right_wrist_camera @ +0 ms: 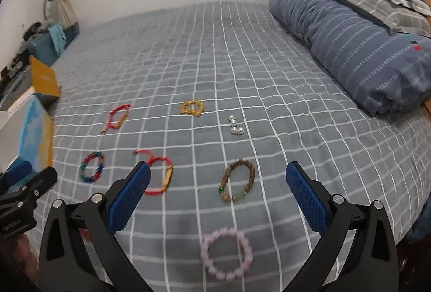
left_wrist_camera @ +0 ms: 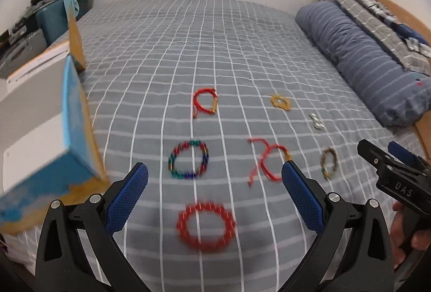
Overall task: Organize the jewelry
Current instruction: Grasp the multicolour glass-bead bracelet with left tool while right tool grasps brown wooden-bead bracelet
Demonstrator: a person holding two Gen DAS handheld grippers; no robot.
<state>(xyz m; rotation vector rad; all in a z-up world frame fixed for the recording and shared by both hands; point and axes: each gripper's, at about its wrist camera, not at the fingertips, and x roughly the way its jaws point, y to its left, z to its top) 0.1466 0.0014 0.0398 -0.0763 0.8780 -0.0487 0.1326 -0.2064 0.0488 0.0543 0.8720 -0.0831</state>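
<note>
While your left gripper hangs over the bed w/ its blue pads spread wide and nothing between them, the left wrist view shows most of the jewelry laid out ahead. A red bead bracelet lies closest, blurred, between the two fingers. Beyond it sits a multicolor bead bracelet; to its right a red cord bracelet w/ gold clasp, just beside your right-hand pad. Farther back lies another red cord bracelet, and off to the right a gold bracelet, some small silver pieces and a brown bead bracelet. A blue-and-white box stands open at the left edge of the bed, lid up. Your right gripper pokes in at the far right — you can't tell from here how wide it is.

Right wrist view: your right gripper is also wide open, holding nothing. A pale pink bead bracelet lies nearest, between the fingers. The brown bead bracelet sits just past it, the red cord one w/ gold clasp touches the left pad's outline. Multicolor beads lie further left, near the box. Gold bracelet, silver pieces and the other red cord sit farther back. A rolled blue duvet lies along the right side — well apart from the jewelry.
</note>
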